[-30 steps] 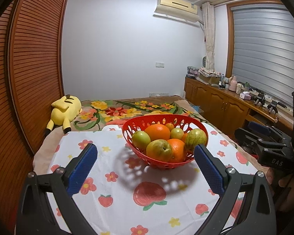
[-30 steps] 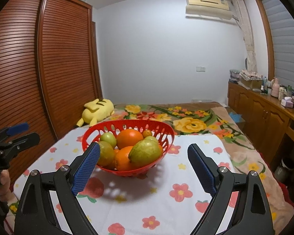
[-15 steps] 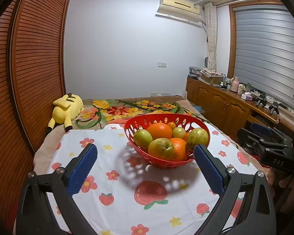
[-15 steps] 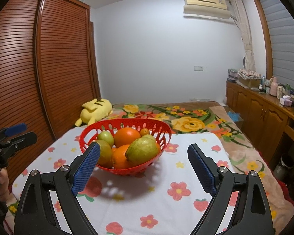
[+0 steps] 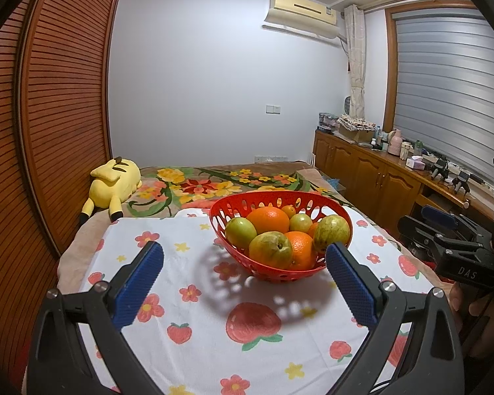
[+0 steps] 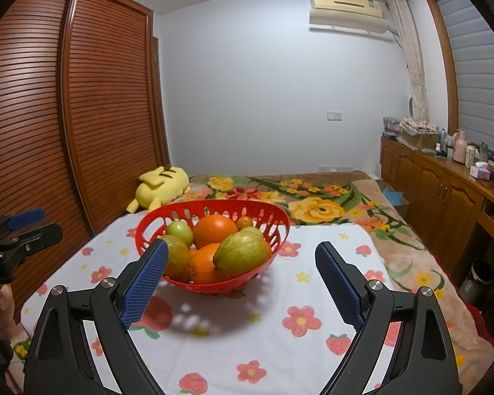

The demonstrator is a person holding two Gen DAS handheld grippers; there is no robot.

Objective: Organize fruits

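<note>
A red perforated basket (image 5: pixel 247 202) (image 6: pixel 214 205) stands on a white cloth printed with flowers and strawberries (image 5: pixel 194 299) (image 6: pixel 296 339). It holds oranges (image 5: pixel 268 220) (image 6: pixel 215 230), green guavas (image 5: pixel 270 250) (image 6: pixel 242 251) and a small tangerine (image 6: pixel 246 221). My left gripper (image 5: pixel 243 258) is open, short of the basket, nothing between its blue pads. My right gripper (image 6: pixel 242 256) is open too, its left pad in front of the basket's near left side. Each gripper shows at the edge of the other's view, held in a hand.
The cloth lies on a bed with a floral blanket (image 5: pixel 214 181) and a yellow plush toy (image 5: pixel 113 181) at the far left. A slatted wooden wardrobe (image 5: pixel 49 115) stands left. Wooden cabinets with clutter (image 5: pixel 378 171) run along the right wall.
Both views have shifted slightly, so the basket sits a little lower and to the side in frame. Both grippers stay open and nothing was taken hold of.
</note>
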